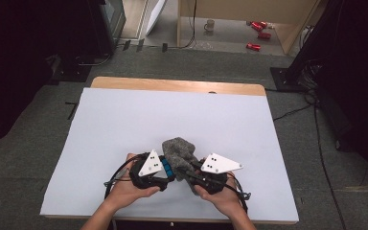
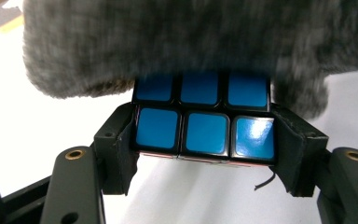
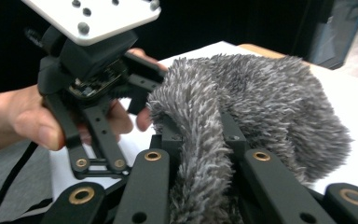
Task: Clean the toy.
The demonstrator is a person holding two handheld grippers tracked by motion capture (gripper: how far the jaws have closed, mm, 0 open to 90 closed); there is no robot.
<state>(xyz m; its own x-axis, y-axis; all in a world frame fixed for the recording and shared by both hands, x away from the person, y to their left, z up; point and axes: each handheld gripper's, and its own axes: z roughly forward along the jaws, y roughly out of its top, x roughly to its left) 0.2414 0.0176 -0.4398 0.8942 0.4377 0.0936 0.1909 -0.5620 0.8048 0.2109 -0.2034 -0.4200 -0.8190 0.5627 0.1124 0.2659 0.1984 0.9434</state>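
A puzzle cube with blue squares (image 2: pixel 204 112) sits clamped between the black pads of my left gripper (image 2: pixel 205 140), which is shut on it. A grey furry cloth (image 2: pixel 177 42) drapes over the cube's far side. In the high view the cube (image 1: pixel 166 167) shows as a blue strip beside the left gripper (image 1: pixel 168 176), with the furry cloth (image 1: pixel 178 151) bunched between both hands. My right gripper (image 3: pixel 200 140) is shut on a fold of the cloth (image 3: pixel 261 102), which bulges up between its jaws. The left gripper (image 3: pixel 91 79) appears at the left of the right gripper view, held by a hand.
The white table cover (image 1: pixel 172 120) spreads wide ahead of the hands, with a wooden edge (image 1: pixel 177 85) at the far side. Dark equipment (image 1: pixel 105 24) stands on the floor beyond, and red cans (image 1: pixel 258 33) lie near a wooden partition. Cables (image 1: pixel 326 158) trail on the right floor.
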